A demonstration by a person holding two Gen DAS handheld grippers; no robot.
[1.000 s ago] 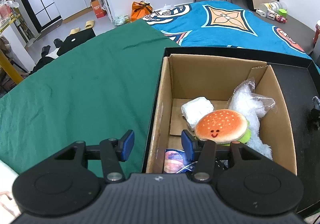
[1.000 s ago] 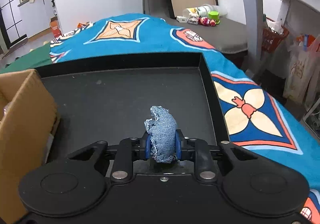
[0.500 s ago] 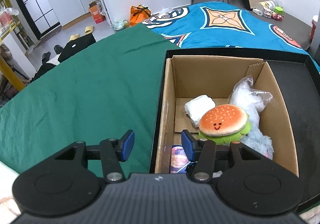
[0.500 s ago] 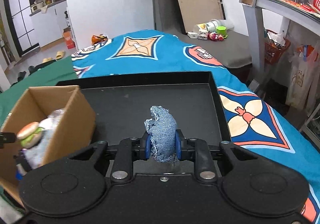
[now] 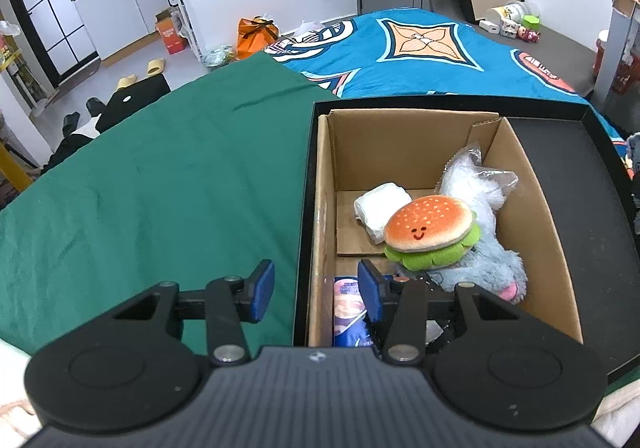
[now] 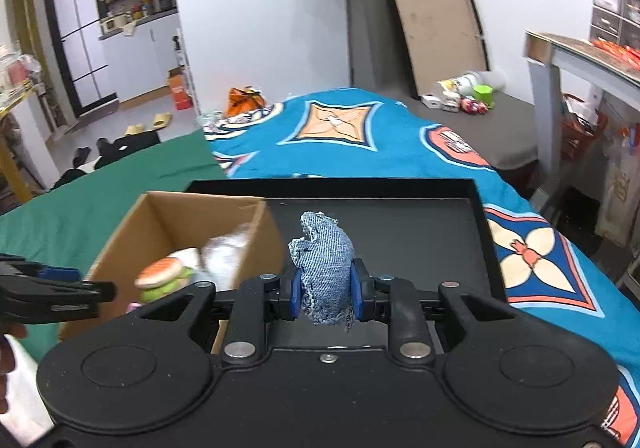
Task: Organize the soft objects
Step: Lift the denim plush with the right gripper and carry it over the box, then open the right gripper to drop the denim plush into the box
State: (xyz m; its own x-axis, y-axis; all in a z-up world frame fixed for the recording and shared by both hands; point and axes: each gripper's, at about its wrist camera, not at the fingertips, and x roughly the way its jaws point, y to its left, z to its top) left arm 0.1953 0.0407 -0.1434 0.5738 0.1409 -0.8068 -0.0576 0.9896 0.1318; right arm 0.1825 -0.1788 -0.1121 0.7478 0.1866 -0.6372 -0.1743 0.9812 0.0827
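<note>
A cardboard box [image 5: 532, 216] stands in the left part of a black tray [image 5: 580, 176]. Inside it lie a smiling burger plush [image 5: 428, 226], a white wrapped pack [image 5: 378, 208], a grey-blue plush in clear plastic [image 5: 484, 248] and a blue packet [image 5: 348, 308]. My left gripper [image 5: 316, 292] hovers over the box's near-left corner; its jaws are closing with nothing gripped between them. My right gripper [image 6: 325, 290] is shut on a frayed denim piece [image 6: 326, 260], raised above the tray [image 6: 400, 228] just right of the box [image 6: 256, 248]. The burger plush [image 6: 160, 274] shows there too.
The tray rests on a bed covered by a green cloth [image 5: 160, 188] at the left and a blue patterned blanket [image 5: 424, 48] behind. A grey table [image 6: 580, 60] stands to the right. Small toys [image 6: 468, 96] sit on a grey mat beyond the bed.
My right gripper has risen and drawn back with the denim piece, bringing the box and the left gripper into its view. The left gripper's jaws have narrowed slightly; it has barely moved.
</note>
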